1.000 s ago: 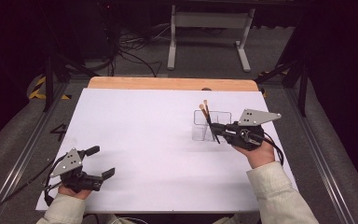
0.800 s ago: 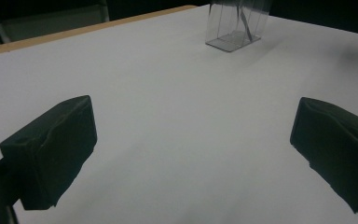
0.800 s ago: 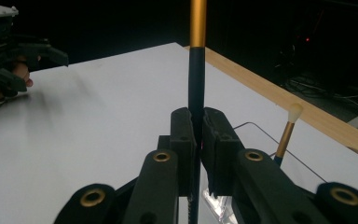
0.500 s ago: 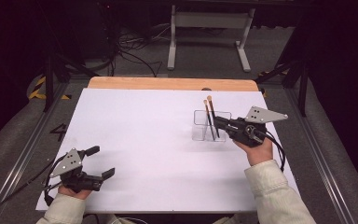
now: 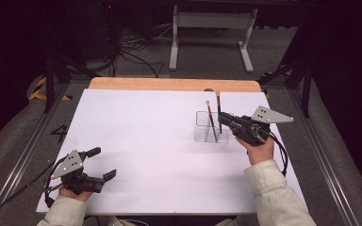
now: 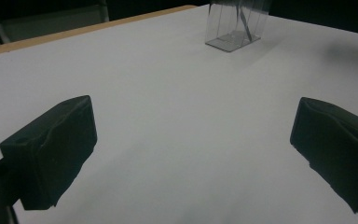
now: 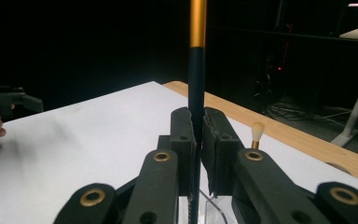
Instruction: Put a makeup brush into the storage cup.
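A clear plastic container (image 5: 204,133) stands right of centre on the white table. A light-tipped brush (image 5: 209,113) leans inside it. My right gripper (image 5: 222,116) is shut on the dark handle of a second brush (image 5: 218,104), held upright with its lower end down in the container. In the right gripper view the jaws (image 7: 198,126) pinch that handle below its gold band (image 7: 197,23), with the other brush's tip (image 7: 257,132) just beyond. My left gripper (image 5: 102,163) rests near the front left edge, open and holding nothing; its view shows the wide-apart gripper (image 6: 191,140) and the container (image 6: 233,28) far off.
The white sheet (image 5: 146,141) covers a wooden tabletop whose far edge (image 5: 169,84) shows. Beyond it stand a metal frame (image 5: 212,28) and floor cables (image 5: 132,56). Metal rails (image 5: 320,155) run along both sides of the table.
The right gripper has swung the held brush from a leftward tilt to upright and shifted it slightly right, away from the leaning brush. The left gripper has not moved.
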Tool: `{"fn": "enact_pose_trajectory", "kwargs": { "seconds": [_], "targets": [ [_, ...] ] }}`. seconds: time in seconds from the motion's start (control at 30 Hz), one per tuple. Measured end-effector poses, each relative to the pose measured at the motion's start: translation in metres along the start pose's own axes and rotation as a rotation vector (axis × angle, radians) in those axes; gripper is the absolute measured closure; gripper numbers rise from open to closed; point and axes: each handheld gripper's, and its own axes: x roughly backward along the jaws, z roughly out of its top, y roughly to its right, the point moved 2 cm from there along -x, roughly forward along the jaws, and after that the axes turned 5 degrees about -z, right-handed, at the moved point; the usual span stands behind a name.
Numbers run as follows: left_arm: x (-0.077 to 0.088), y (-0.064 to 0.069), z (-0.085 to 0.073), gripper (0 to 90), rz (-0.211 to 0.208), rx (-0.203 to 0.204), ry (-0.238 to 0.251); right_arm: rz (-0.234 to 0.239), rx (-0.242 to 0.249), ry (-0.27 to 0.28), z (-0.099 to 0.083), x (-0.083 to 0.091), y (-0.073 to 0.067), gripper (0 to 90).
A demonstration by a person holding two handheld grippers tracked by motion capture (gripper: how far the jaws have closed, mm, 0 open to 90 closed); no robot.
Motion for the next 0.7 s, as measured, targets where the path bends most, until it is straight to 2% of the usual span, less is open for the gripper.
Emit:
{"fn": "enact_pose_trajectory", "kwargs": {
  "seconds": [0.23, 0.53, 0.7],
  "targets": [
    [0.000, 0.000, 0.000, 1.1, -0.001, 0.001, 0.000, -0.019, -0.001, 0.027, 0.001, -0.002, 0.003, 83.2],
    [-0.001, 0.000, -0.001, 1.1, -0.002, 0.012, 0.002, -0.074, 0.008, 0.025, -0.002, -0.006, 0.009, 83.1],
    [0.000, 0.000, 0.000, 1.1, -0.002, 0.002, 0.003, -0.100, 0.001, 0.023, -0.005, -0.012, 0.013, 83.1]
  ]
}}
